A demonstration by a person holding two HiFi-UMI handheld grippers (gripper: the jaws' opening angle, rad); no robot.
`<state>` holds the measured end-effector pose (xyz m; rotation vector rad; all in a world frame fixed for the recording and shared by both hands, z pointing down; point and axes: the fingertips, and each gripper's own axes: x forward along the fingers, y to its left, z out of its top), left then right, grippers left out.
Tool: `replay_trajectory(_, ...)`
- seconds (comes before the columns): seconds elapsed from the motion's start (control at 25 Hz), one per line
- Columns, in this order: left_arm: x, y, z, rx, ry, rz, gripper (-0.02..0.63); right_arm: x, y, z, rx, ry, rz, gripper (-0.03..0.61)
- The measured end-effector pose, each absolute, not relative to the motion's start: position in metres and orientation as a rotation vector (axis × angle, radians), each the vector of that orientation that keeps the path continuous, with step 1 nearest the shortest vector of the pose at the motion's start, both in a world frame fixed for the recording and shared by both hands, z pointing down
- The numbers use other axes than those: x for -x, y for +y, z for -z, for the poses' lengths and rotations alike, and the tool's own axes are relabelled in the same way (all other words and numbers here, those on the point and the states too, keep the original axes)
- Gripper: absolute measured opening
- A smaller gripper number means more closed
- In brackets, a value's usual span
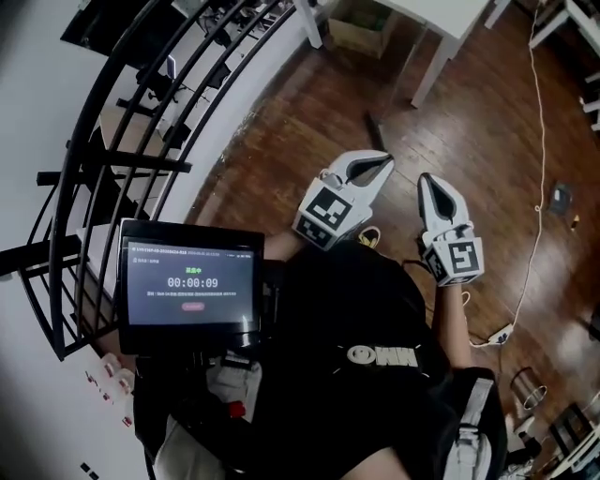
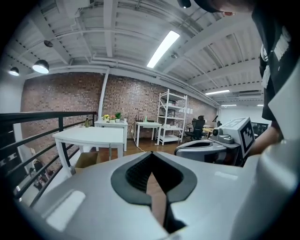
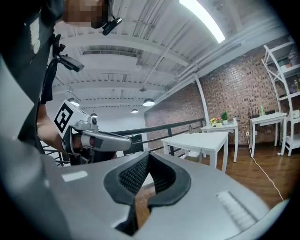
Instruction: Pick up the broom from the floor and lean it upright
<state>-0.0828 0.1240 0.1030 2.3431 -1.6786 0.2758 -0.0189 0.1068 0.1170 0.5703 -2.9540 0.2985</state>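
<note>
No broom shows clearly in any view. A short dark strip [image 1: 374, 126] lies on the wooden floor ahead of the grippers; I cannot tell what it is. My left gripper [image 1: 386, 160] is held up in front of the person's chest, shut, with nothing between its pads. My right gripper [image 1: 425, 178] is beside it to the right, also shut and empty. Both point roughly level across the room. The left gripper view shows its own closed jaws [image 2: 151, 155] and the right gripper [image 2: 211, 147] alongside. In the right gripper view the jaws [image 3: 147, 158] are closed and the left gripper [image 3: 96, 139] is at the left.
A black curved railing [image 1: 141, 122] runs along the left. A white table [image 1: 441, 28] with a cardboard box [image 1: 361, 33] under it stands ahead. A white cable [image 1: 539, 141] crosses the floor at the right to a power strip [image 1: 500, 335]. A chest-mounted screen [image 1: 190, 286] sits lower left.
</note>
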Motion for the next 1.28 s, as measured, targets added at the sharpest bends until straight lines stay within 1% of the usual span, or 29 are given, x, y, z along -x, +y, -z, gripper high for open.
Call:
replay_trajectory(0.48,0.095,0.117,-0.087,-2.315,-1.745,-0.190,0.014,0.026,0.089,-0.102,-0.713,-3.003,-0.357,0.004)
replay_trajectory(0.72,0.087,0.110,-0.080,-2.322,-1.747,-0.169,0.014,0.025,0.081,-0.088,-0.710,-2.998,-0.323,0.003)
replay_trajectory(1.28,0.094,0.113,-0.089,-2.322,-1.779,-0.156,0.014,0.040,0.084,-0.097,-0.683,-3.015,-0.309,0.003)
